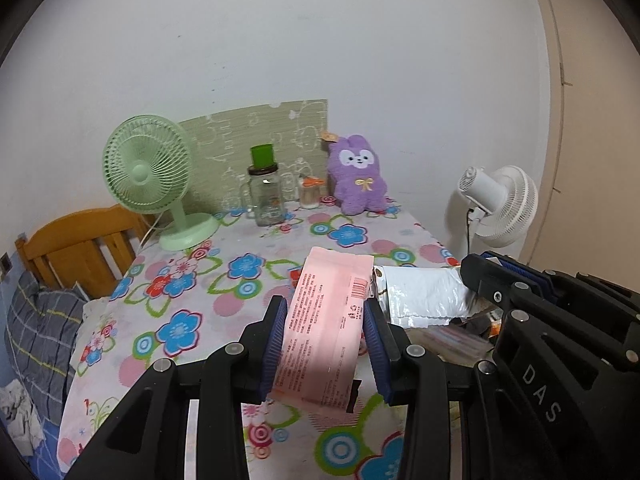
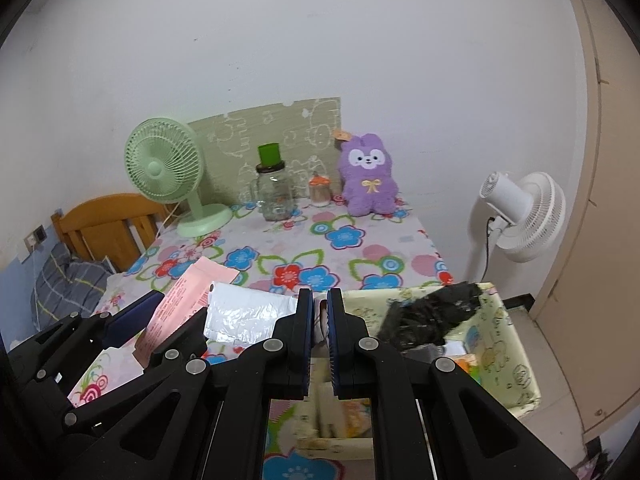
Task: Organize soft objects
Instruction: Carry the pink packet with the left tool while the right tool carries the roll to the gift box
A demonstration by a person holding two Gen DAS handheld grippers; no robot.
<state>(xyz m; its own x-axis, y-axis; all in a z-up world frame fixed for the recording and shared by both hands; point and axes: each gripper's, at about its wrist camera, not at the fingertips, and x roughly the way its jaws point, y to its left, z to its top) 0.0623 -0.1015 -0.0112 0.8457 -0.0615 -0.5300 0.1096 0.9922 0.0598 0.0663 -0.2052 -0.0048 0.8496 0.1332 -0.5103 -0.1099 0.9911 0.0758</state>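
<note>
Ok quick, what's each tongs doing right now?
Left tongs: closed on the pink packet.
Right tongs: closed, pinching the edge of the white plastic pouch.

A plain white wall point(image 1: 280, 40) backs the flower-clothed table point(image 1: 240, 272), a wooden headboard point(image 1: 76, 240) at its left.

Plush toy point(image 1: 358, 176) right of jar point(image 1: 267, 194)
</note>
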